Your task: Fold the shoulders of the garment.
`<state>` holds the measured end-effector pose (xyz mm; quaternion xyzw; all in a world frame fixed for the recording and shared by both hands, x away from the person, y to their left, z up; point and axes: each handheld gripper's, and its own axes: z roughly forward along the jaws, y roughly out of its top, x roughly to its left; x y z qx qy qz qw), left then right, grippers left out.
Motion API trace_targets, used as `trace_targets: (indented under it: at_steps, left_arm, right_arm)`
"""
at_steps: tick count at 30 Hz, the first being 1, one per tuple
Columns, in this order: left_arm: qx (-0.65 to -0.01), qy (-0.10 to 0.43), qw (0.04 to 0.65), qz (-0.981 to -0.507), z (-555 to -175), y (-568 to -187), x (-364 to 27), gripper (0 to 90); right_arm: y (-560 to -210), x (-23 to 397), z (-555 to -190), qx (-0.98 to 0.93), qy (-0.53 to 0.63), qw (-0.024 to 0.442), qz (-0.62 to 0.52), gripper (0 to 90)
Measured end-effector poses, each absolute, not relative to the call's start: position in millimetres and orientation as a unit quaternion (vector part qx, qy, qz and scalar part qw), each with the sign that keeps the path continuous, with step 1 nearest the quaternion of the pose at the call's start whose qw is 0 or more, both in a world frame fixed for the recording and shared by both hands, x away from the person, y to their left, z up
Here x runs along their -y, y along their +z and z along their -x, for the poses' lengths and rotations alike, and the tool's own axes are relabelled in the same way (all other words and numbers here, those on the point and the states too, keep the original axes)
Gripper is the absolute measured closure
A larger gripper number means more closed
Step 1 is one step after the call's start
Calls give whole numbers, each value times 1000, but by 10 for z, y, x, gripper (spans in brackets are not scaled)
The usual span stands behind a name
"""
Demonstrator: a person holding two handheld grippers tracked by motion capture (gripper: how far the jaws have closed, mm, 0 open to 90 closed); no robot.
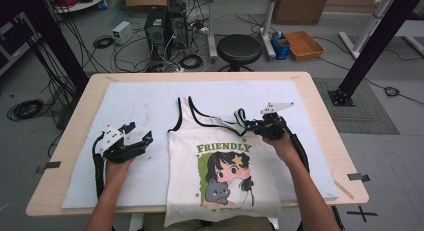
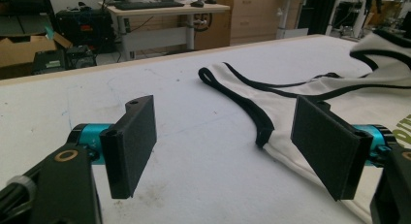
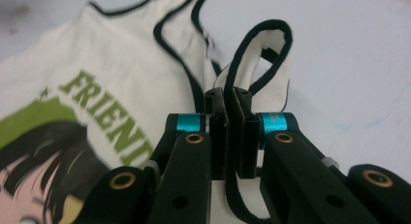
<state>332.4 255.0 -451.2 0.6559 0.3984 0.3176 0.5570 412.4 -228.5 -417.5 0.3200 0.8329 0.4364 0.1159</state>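
A white tank top (image 1: 220,156) with black trim, a green "FRIENDLY" print and a cartoon girl lies on the white mat, hem hanging over the near edge. My right gripper (image 1: 248,124) is shut on its right shoulder strap (image 3: 264,49), which loops up beyond the closed pads (image 3: 245,132). The strap's black edge runs down between the jaws. My left gripper (image 1: 137,133) rests open on the mat just left of the top's side. In the left gripper view the two black pads (image 2: 133,141) stand wide apart with nothing between them, and the left strap (image 2: 242,100) lies ahead.
A white mat (image 1: 125,106) covers the wooden table (image 1: 320,106). Beyond the far edge stand a black stool (image 1: 240,48), computer towers (image 1: 165,26) with tangled cables, and an orange tray (image 1: 304,44). A black frame post (image 1: 370,51) rises at the right.
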Motion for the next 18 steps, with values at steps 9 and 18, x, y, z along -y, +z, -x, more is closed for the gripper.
trace_targets:
  at_steps: [9,18]
  left_arm:
    - [-403,316,554,-657,-3336,-4510,-2546,246]
    - [-404,311,558,-655,-3339,-4510,-2563,246]
  right_arm:
    - [-4024,2158,-4293,-799,441,140,-384,362]
    - [-4123,1751,-4727,-840,346,124,-399,842]
